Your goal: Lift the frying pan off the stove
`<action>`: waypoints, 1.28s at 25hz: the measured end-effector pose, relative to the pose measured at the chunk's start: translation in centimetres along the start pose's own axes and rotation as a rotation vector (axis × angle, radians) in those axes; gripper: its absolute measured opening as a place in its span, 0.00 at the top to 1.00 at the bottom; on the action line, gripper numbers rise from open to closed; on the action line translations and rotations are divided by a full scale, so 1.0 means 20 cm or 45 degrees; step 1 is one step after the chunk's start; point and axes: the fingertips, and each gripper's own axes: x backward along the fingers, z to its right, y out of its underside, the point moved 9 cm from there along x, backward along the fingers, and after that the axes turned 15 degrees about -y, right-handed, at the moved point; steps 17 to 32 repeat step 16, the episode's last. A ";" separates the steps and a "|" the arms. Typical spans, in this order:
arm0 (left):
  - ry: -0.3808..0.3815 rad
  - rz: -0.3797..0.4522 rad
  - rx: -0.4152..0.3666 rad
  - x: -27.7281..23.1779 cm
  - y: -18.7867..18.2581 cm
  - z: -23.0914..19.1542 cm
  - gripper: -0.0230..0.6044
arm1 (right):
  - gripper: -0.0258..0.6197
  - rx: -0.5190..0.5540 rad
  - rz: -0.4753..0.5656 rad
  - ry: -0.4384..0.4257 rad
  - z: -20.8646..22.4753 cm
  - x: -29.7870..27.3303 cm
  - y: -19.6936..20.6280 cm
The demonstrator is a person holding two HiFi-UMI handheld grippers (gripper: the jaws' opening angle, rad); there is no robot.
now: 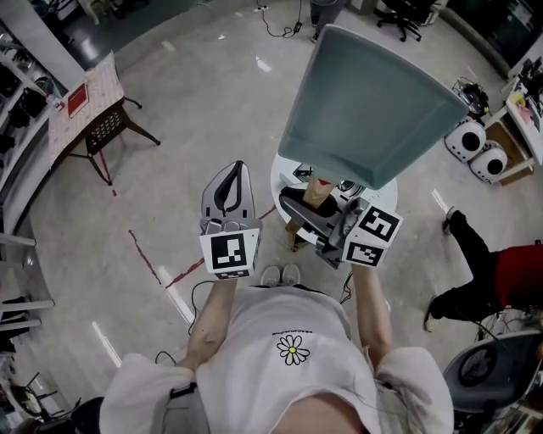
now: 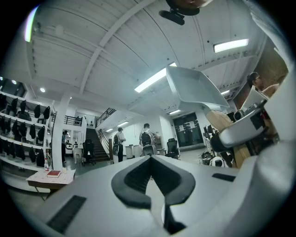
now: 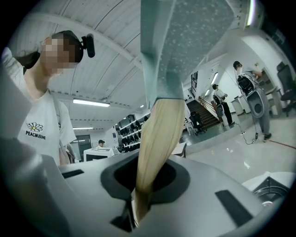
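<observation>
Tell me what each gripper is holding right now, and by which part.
The right gripper is shut on the wooden handle of the frying pan. The left gripper holds nothing; its jaws are together.

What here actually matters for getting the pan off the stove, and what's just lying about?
Part of the job:
frying pan, raised
wooden handle
right gripper, clamped on the handle
stove on the round white table

Just about:
left gripper, shut, empty
side table with a red book
office chair
person on the floor
</observation>
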 end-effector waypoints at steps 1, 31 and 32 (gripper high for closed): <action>-0.002 0.005 0.002 0.02 0.01 -0.01 0.96 | 0.90 0.005 -0.002 0.000 -0.02 0.00 0.02; -0.023 0.017 0.009 0.09 0.00 -0.01 0.96 | 0.90 0.043 -0.050 -0.010 -0.09 0.00 0.04; -0.023 0.017 0.009 0.09 0.00 -0.01 0.96 | 0.90 0.043 -0.050 -0.010 -0.09 0.00 0.04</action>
